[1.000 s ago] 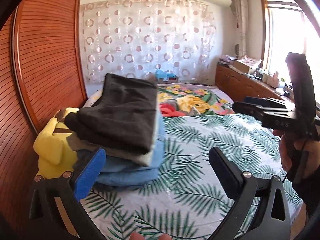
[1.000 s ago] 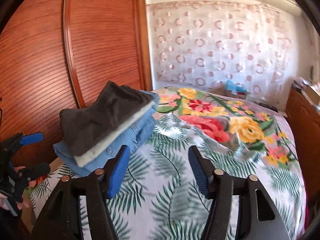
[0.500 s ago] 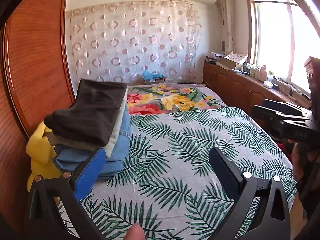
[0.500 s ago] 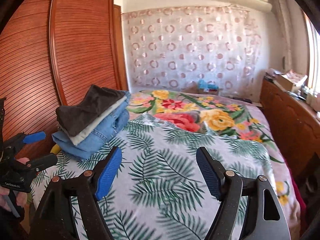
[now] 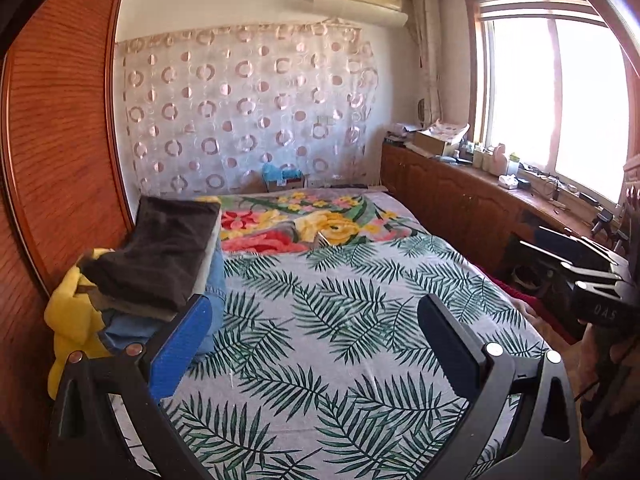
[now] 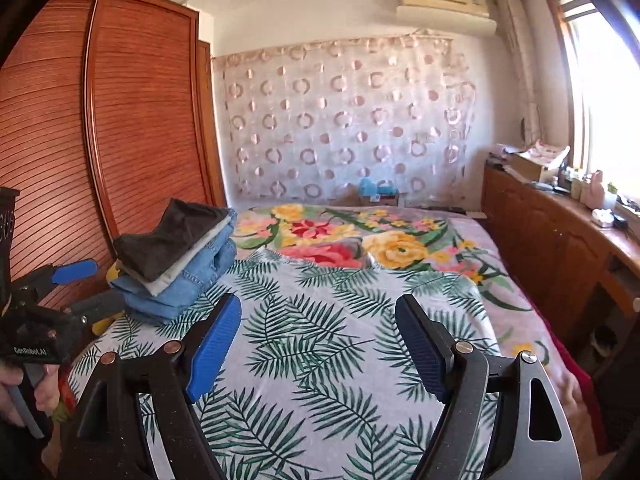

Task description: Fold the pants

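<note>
A stack of folded pants, dark on top, then beige, then blue denim, lies at the bed's left edge by the wardrobe. My left gripper is open over the palm-leaf sheet, its blue pad just right of the stack, nothing between its fingers. In the right wrist view it shows at the far left, held by a hand. My right gripper hangs over the sheet's middle; its jaws are opening with nothing between them. It also appears at the right edge of the left wrist view.
A yellow soft item lies under the stack. A floral blanket covers the bed's far end. A wooden wardrobe stands on the left, and a low wooden cabinet with clutter runs under the window on the right.
Both grippers have drawn back from the stack, which now looks smaller and further left in both views. The right gripper's jaws stand wider than before.
</note>
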The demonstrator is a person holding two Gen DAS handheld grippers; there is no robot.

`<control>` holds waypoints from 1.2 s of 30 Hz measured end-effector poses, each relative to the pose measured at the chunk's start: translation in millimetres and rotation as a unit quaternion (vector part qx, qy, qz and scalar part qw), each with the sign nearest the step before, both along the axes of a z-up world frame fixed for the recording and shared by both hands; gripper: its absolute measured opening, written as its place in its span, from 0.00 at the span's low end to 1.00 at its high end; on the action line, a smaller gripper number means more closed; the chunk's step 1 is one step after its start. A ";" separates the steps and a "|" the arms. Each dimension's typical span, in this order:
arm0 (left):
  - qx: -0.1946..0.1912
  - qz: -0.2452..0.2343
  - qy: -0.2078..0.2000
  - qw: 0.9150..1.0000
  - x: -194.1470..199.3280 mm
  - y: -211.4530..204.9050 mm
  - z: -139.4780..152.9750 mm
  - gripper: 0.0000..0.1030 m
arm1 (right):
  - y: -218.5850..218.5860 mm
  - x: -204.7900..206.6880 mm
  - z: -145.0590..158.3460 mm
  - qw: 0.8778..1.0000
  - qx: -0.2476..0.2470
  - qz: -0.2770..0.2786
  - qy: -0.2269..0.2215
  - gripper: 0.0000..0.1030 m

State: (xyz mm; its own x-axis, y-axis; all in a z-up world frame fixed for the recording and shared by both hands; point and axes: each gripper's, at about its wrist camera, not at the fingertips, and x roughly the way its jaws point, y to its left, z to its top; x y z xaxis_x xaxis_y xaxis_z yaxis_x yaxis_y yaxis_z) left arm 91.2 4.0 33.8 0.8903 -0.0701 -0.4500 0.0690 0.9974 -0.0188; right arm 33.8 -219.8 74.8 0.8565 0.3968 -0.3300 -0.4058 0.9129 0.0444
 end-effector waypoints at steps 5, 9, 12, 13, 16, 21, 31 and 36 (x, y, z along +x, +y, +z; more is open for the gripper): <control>0.004 0.006 -0.018 1.000 -14.8 -3.8 17.6 1.00 | 0.0 -18.4 0.7 1.000 0.006 -0.020 -0.013 0.79; 0.010 0.011 -0.028 0.999 -24.7 -7.2 24.7 1.00 | -6.3 -38.1 -2.6 0.999 0.012 -0.035 -0.025 0.79; 0.012 0.017 -0.037 0.999 -31.8 -8.0 27.8 1.00 | -5.6 -47.9 -4.8 0.998 0.017 -0.044 -0.033 0.79; 0.009 0.017 -0.039 0.999 -33.4 -7.4 28.4 1.00 | -5.6 -48.5 -4.9 0.998 0.018 -0.046 -0.034 0.79; 0.005 0.019 -0.042 0.999 -36.6 -5.8 27.7 1.00 | -1.5 -52.6 -7.5 0.998 0.017 -0.050 -0.040 0.79; 0.005 0.021 -0.041 0.999 -37.6 -4.2 25.8 1.00 | 7.4 -54.5 -14.1 0.998 0.014 -0.048 -0.041 0.79; 0.005 0.024 -0.039 0.999 -37.0 -3.4 23.2 1.00 | -1.1 -39.8 -12.5 0.998 0.014 -0.041 -0.038 0.79; 0.005 0.024 -0.039 0.999 -37.0 -3.3 23.3 1.00 | -3.9 -40.8 -14.3 0.998 0.014 -0.042 -0.040 0.79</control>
State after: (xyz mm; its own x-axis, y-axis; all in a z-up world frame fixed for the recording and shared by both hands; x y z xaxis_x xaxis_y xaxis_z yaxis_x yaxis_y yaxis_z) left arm 54.3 0.7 57.1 0.9250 -0.0230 -0.3792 0.0229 0.9997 -0.0048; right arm -7.1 -223.7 60.5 0.9105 0.3303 -0.2487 -0.3311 0.9428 0.0401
